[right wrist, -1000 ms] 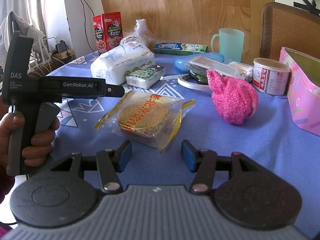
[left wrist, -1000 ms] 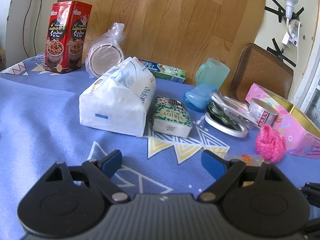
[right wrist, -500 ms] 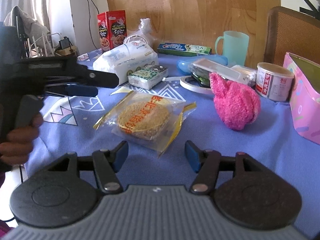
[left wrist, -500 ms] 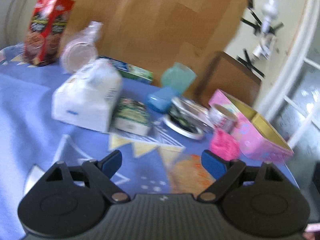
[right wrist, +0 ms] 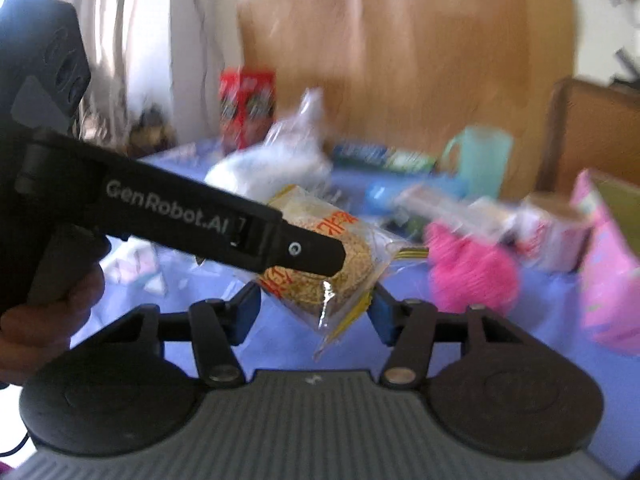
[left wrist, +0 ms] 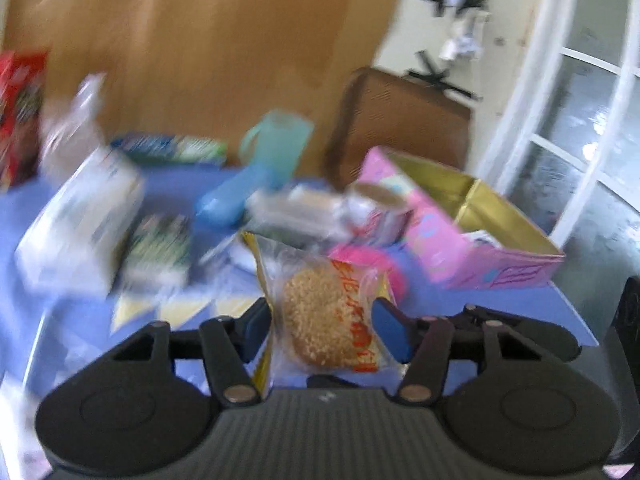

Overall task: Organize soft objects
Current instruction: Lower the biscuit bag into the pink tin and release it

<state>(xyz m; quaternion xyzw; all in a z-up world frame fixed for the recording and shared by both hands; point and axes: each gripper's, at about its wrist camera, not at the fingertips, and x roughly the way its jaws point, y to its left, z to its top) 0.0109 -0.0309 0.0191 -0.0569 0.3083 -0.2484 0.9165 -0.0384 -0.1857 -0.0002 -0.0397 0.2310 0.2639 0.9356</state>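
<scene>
A round sesame cake in a clear wrapper [left wrist: 326,320] sits between the fingers of my left gripper [left wrist: 324,326], which is shut on it and holds it above the blue tablecloth. In the right wrist view the same wrapped cake [right wrist: 320,264] hangs from the left gripper [right wrist: 320,256], just in front of my right gripper [right wrist: 314,310], whose jaws are open and empty. A pink knitted ball [right wrist: 474,274] lies on the cloth to the right, also partly hidden behind the cake in the left wrist view [left wrist: 368,258]. Both views are blurred.
An open pink box with a gold inside [left wrist: 480,220] stands at the right. A white tissue pack [left wrist: 80,216], a small green pack [left wrist: 160,248], a teal mug [left wrist: 280,144], a tin [left wrist: 380,208] and a red carton [right wrist: 246,106] crowd the back of the table.
My left gripper swung right, closed on the wrapped cake and lifted it off the cloth. My right gripper stayed open and moved slightly closer.
</scene>
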